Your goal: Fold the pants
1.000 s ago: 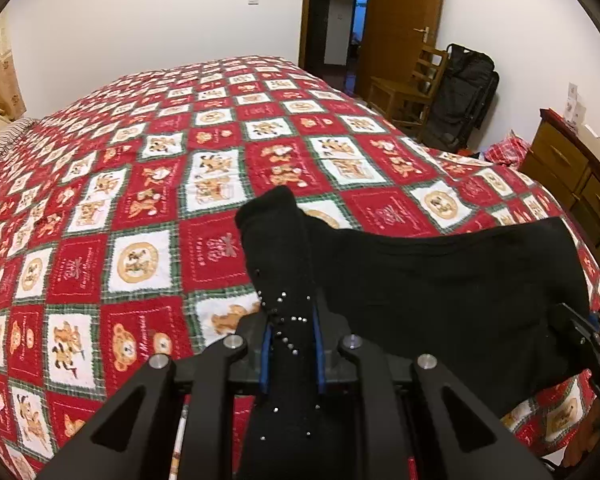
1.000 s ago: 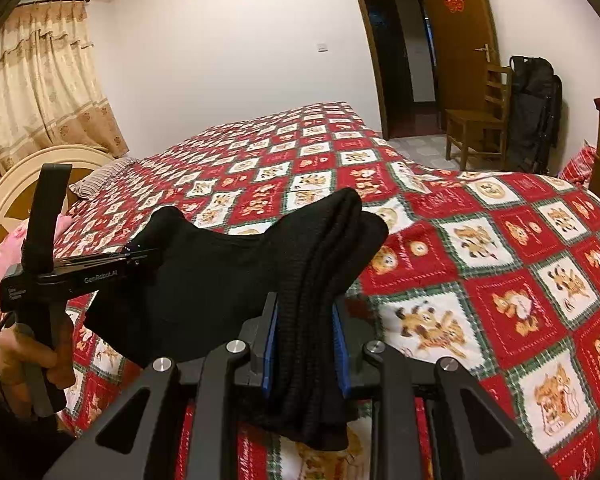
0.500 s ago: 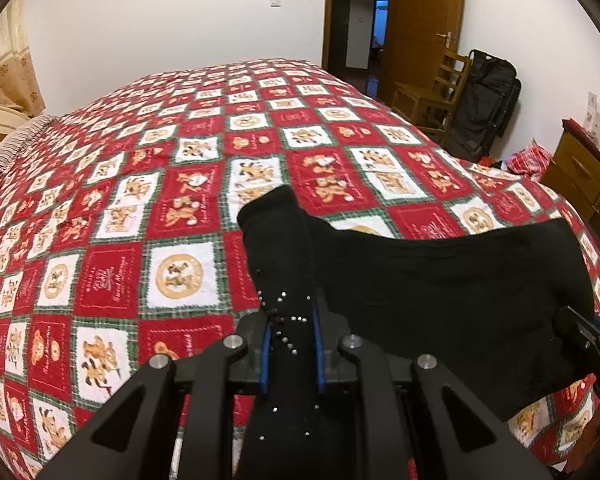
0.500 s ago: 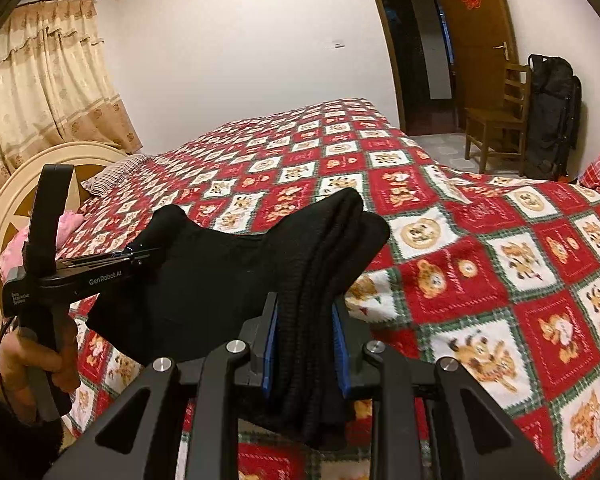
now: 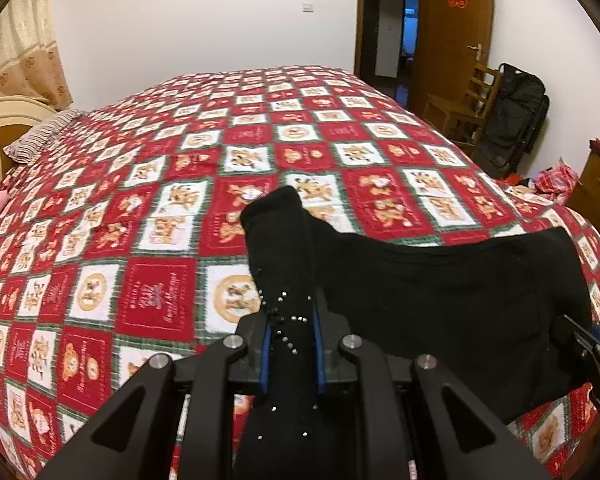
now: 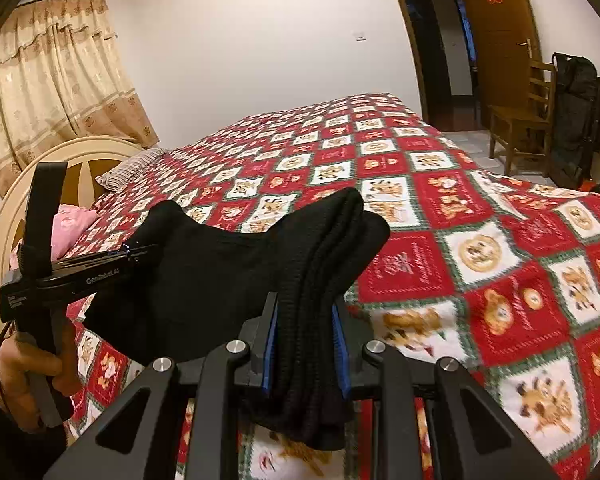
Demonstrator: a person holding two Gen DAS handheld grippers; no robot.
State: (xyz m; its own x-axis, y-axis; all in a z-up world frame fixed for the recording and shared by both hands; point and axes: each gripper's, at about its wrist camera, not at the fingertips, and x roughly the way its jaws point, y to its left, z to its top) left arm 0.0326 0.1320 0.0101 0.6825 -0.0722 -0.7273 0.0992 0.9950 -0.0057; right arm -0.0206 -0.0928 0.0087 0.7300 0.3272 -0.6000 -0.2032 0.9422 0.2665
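Black pants (image 5: pixel 440 300) hang stretched between my two grippers above the red patchwork bed cover (image 5: pixel 148 216). My left gripper (image 5: pixel 290 320) is shut on one end of the pants, a studded bunch of cloth poking out past its blue pads. My right gripper (image 6: pixel 305 320) is shut on the other end, a thick ribbed wad of black pants (image 6: pixel 204 272). In the right wrist view the left gripper (image 6: pixel 140 252) shows at the left, held by a hand (image 6: pixel 24 380). The right gripper's tip (image 5: pixel 580 340) peeks in at the right edge of the left wrist view.
The bed cover (image 6: pixel 480 248) spreads wide ahead of both grippers. A cream headboard (image 6: pixel 80 160), a striped pillow (image 5: pixel 40 136) and pink cloth (image 6: pixel 70 224) lie at the left. A wooden chair (image 5: pixel 460 108), a black bag (image 5: pixel 512 120) and a dresser (image 5: pixel 596 196) stand at the right.
Both grippers have carried the pants across the bed: the quilt pattern has slid under them, and more of the headboard side and curtain has come into view. Both grips are unchanged.
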